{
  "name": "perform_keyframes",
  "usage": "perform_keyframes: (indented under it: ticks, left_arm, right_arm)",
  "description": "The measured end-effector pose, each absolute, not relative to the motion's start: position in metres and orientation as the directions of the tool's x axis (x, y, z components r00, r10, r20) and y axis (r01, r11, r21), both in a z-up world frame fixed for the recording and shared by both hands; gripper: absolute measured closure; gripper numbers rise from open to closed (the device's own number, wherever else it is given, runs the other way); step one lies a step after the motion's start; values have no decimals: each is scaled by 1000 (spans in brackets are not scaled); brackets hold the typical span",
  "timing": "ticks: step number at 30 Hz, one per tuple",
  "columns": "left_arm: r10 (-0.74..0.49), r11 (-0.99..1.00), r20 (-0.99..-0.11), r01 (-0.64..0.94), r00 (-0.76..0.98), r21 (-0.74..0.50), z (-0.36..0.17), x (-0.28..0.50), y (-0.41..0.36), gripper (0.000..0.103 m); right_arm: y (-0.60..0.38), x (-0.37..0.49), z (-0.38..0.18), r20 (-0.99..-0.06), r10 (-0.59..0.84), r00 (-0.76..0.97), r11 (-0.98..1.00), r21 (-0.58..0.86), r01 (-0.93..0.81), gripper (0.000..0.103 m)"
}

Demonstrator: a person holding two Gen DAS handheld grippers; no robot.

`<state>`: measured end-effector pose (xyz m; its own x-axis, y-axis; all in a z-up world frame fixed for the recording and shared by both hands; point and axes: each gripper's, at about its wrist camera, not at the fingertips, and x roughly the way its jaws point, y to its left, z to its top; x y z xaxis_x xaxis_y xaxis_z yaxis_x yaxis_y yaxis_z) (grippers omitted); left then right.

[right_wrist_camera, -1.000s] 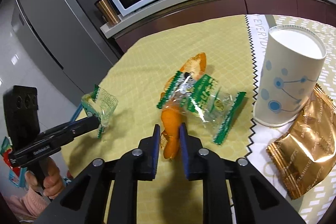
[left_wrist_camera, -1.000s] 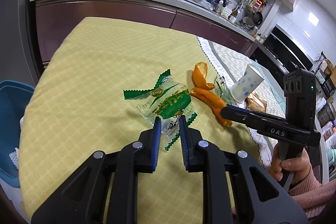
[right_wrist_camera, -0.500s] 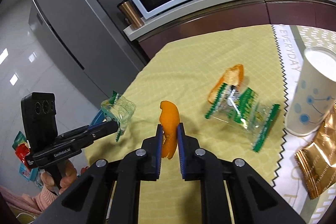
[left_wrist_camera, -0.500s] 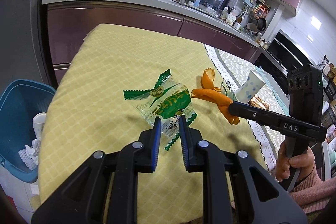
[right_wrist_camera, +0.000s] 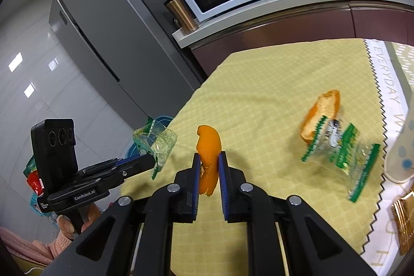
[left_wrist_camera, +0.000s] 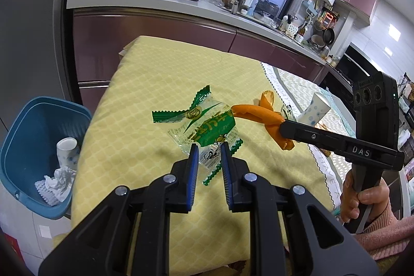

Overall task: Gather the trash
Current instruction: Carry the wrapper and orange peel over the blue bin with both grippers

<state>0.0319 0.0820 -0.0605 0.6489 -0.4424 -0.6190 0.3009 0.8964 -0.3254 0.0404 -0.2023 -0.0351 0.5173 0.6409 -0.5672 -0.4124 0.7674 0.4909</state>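
My left gripper (left_wrist_camera: 209,151) is shut on a corner of a clear and green snack wrapper (left_wrist_camera: 204,128), held in the air over the yellow tablecloth (left_wrist_camera: 155,84). In the right wrist view that wrapper (right_wrist_camera: 157,141) hangs from the left gripper (right_wrist_camera: 151,159) near the table's left edge. My right gripper (right_wrist_camera: 209,159) is shut on a curled strip of orange peel (right_wrist_camera: 208,144), lifted off the cloth. The same peel (left_wrist_camera: 256,111) shows in the left wrist view at the tip of the right gripper (left_wrist_camera: 282,127). A blue bin (left_wrist_camera: 38,146) stands on the floor left of the table.
A second orange peel (right_wrist_camera: 322,113) and a second green wrapper (right_wrist_camera: 341,149) lie on the cloth. At the right stand a dotted paper cup (right_wrist_camera: 401,154) and a gold wrapper (right_wrist_camera: 403,219). The bin holds a paper cup (left_wrist_camera: 66,150) and crumpled tissue (left_wrist_camera: 55,184). A person's hand (left_wrist_camera: 362,195) grips the right handle.
The right gripper has lifted the orange peel off the cloth and carried it left. The left gripper has moved left with its wrapper, and the blue bin has come further into view.
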Motion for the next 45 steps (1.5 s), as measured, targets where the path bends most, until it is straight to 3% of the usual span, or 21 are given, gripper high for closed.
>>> perform_keyframes:
  ticks: [45]
  left_arm:
    - [-303, 938, -600, 122, 741, -324, -48, 7, 181, 85]
  right_arm:
    - [-96, 60, -21, -572, 734, 366, 660, 471, -586, 91]
